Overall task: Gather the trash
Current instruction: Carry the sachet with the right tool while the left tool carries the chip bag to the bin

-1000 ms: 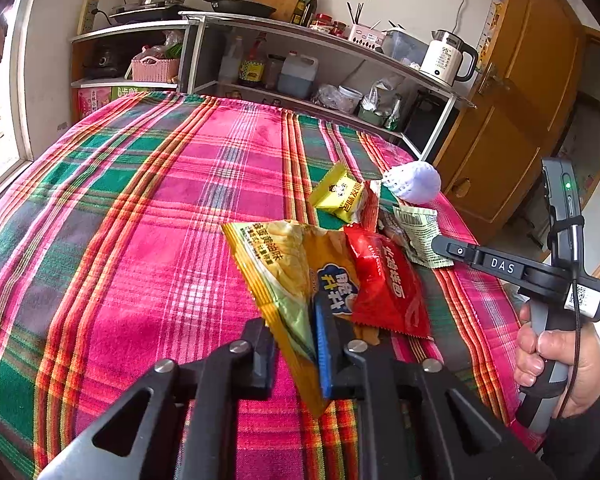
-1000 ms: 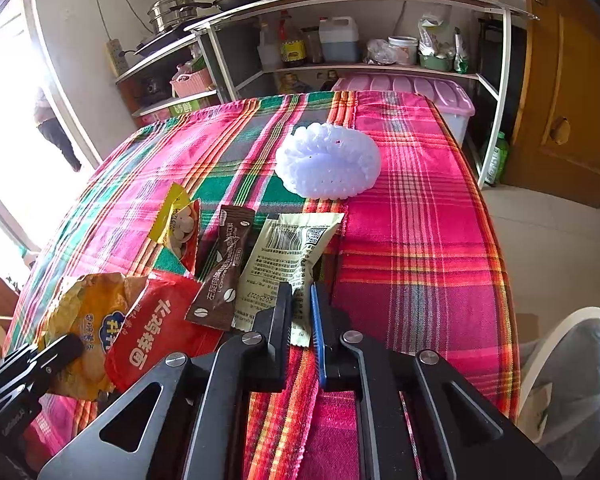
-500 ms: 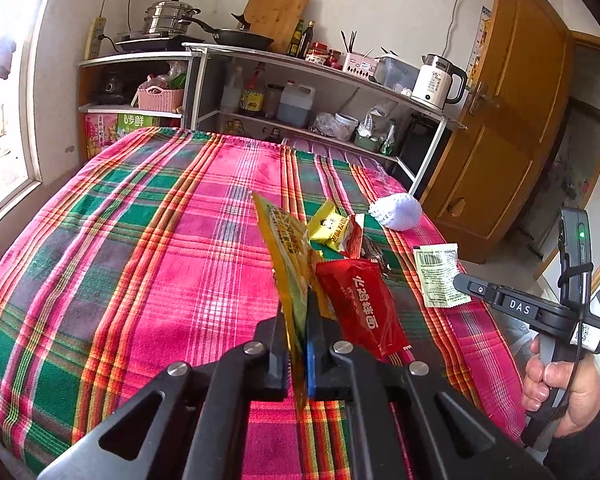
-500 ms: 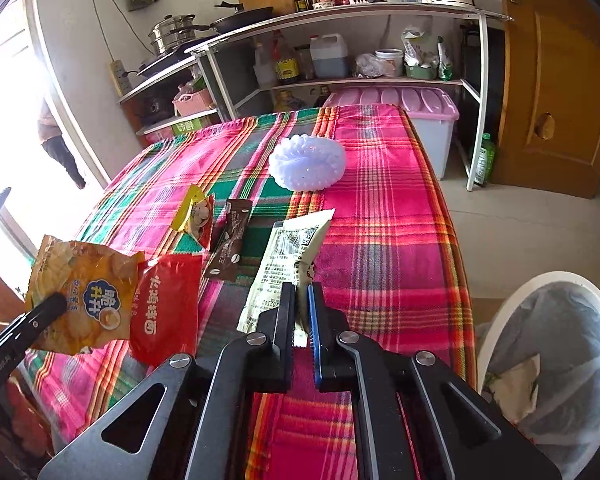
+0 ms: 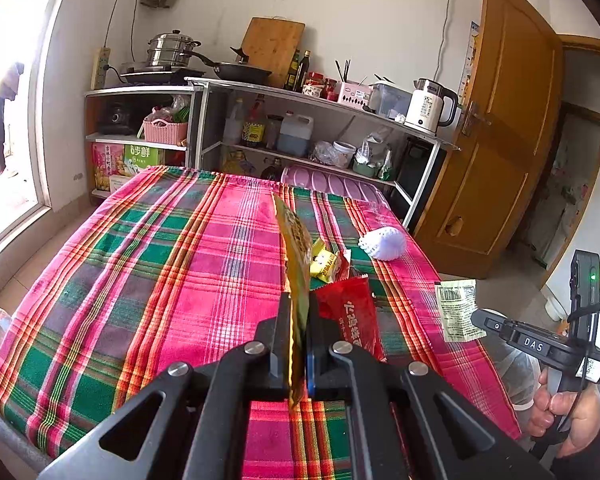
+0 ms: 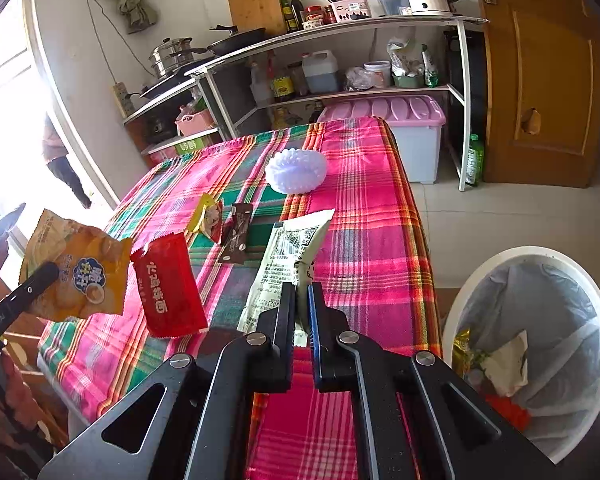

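The left gripper (image 5: 299,344) is pinching a yellow crinkled plastic snack bag (image 5: 296,256), jaws pressed onto its lower edge, and is holding it clear of the table covered in a pink-and-green plaid cloth (image 5: 148,280); in the right wrist view the bag (image 6: 76,268) is hanging off the table's near-left corner. The right gripper (image 6: 301,312) is clamping a pale green printed paper sachet (image 6: 288,256) between its jaws, lifted above the cloth near the table's right edge. A red foil wrapper (image 6: 168,288) is lying flat on the cloth between the two held items. Farther back, a small yellow packet (image 6: 206,216) and a brown coffee stick sachet (image 6: 236,236) are lying just beside each other, with a white knobbly foam fruit net (image 6: 296,170) sitting beyond them. A white round bin lined with a clear bag (image 6: 540,340) is standing on the floor just right of the table, already containing some scraps.
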{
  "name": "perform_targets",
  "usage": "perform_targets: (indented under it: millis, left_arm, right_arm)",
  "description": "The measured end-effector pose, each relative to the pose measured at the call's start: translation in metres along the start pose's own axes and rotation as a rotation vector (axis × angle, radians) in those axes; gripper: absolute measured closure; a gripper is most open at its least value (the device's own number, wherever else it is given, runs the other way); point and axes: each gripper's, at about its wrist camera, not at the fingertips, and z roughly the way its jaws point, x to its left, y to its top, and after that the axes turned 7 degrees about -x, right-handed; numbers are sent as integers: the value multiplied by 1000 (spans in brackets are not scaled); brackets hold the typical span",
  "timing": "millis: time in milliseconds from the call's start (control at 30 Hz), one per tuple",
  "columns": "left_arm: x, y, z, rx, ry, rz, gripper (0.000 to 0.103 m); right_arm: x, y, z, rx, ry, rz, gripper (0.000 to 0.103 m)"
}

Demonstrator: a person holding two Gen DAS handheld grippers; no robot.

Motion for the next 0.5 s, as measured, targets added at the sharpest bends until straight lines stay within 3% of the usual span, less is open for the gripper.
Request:
perform_targets:
  millis: [200,500]
  left_arm:
    - [-8,7,-8,-25,-15,15,98]
    - [-40,5,-2,-6,-100,49,98]
  right_arm:
    - [0,-1,-13,-20,8,7,96]
    - [-8,-5,-40,-54,0,16,96]
